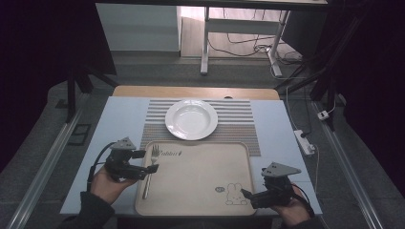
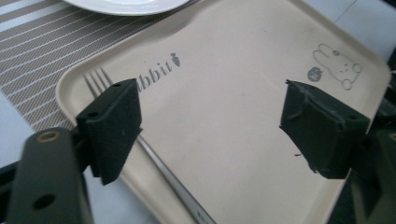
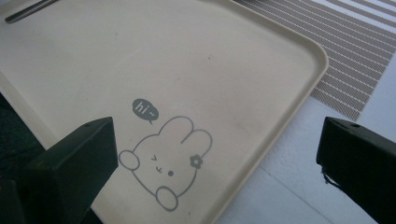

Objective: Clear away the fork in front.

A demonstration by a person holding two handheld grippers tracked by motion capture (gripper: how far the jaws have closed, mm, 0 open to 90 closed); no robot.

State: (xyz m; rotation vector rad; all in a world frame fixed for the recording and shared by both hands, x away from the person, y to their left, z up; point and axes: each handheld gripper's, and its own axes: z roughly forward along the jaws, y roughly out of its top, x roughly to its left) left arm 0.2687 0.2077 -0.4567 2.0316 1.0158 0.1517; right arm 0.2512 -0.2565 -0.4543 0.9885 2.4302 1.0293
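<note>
Black pads of my left gripper [image 1: 147,168] stand wide, empty, beside the fork [image 1: 150,171] lying along the tray's [image 1: 200,200] left edge; I should back off level without nudging it. Right gripper [image 1: 248,194] gapes empty near the bunny corner.

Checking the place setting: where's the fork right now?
In the high view the fork lies flat along the left edge of the beige tray, tines toward the white plate, beside the open left hand-held gripper.
</note>
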